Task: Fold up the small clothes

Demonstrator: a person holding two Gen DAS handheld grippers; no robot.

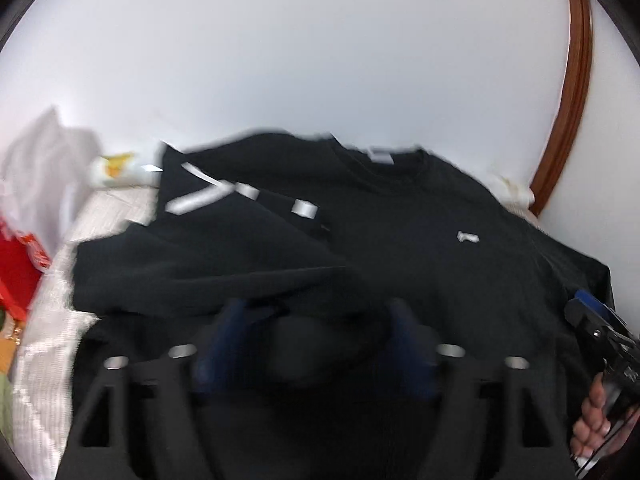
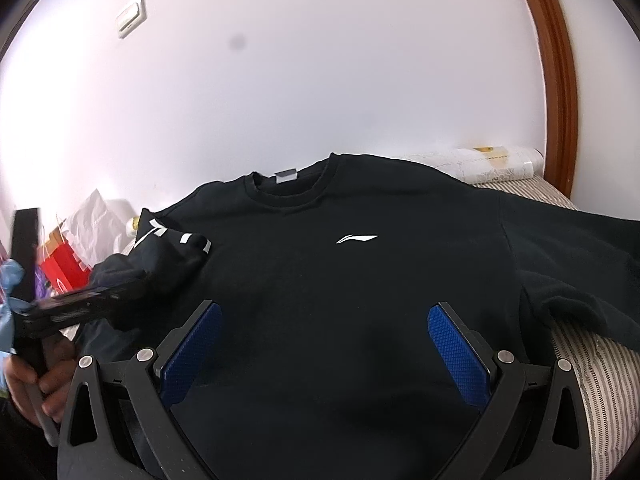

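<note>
A black sweatshirt (image 2: 340, 280) with a small white logo (image 2: 356, 239) lies face up on a striped bed (image 2: 592, 380). Its left sleeve (image 2: 168, 248), marked with white stripes, is folded inward across the body; the other sleeve (image 2: 580, 272) is spread out to the right. My right gripper (image 2: 324, 308) hovers open over the lower chest, nothing between its blue pads. My left gripper (image 1: 320, 316), blurred, stands open just short of the folded sleeve (image 1: 224, 248), over the sweatshirt (image 1: 420, 248). A hand (image 2: 36, 380) holds it at the left of the right wrist view.
A red paper bag (image 2: 64, 272) and a crumpled white bag (image 2: 96, 220) sit at the bed's left side. A white paper roll (image 2: 492, 168) lies against the wall behind the collar. A brown wooden frame (image 2: 560, 100) curves up at the right.
</note>
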